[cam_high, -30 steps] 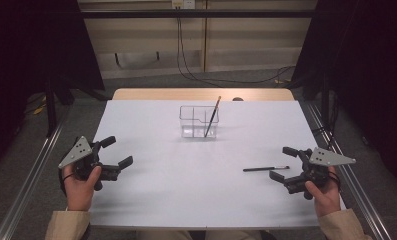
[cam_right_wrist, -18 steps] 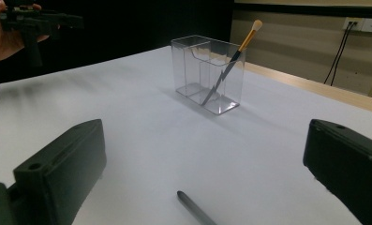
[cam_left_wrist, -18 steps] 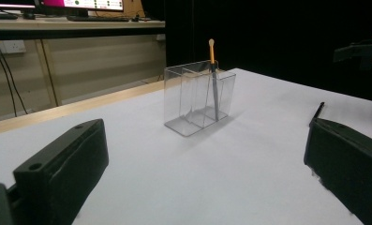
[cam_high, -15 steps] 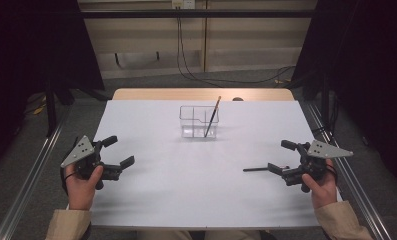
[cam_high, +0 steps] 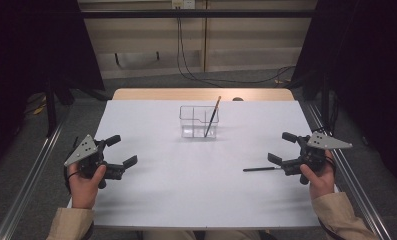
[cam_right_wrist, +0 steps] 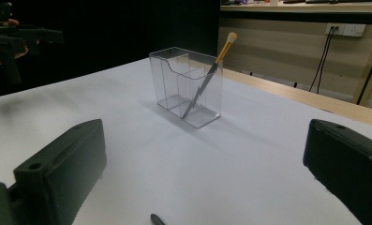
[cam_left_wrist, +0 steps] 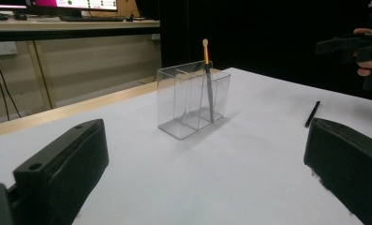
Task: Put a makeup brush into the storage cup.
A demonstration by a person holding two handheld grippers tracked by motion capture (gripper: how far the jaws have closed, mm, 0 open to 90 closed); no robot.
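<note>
Right claw [cam_high: 278,148] wide, lined up on the black pen [cam_high: 261,169] lying flat on the desk [cam_high: 186,190], probably bound for the clear organizer [cam_high: 198,121]; left claw [cam_high: 120,151] wide, parked clear

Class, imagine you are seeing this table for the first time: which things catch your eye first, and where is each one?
A clear plastic organizer stands near the far middle of the white table, with a brush leaning in its right compartment, bristles up. A dark pen lies flat on the right side, just in front of the right tongs, which are open. The left tongs are open too, at the table's left side.
</note>
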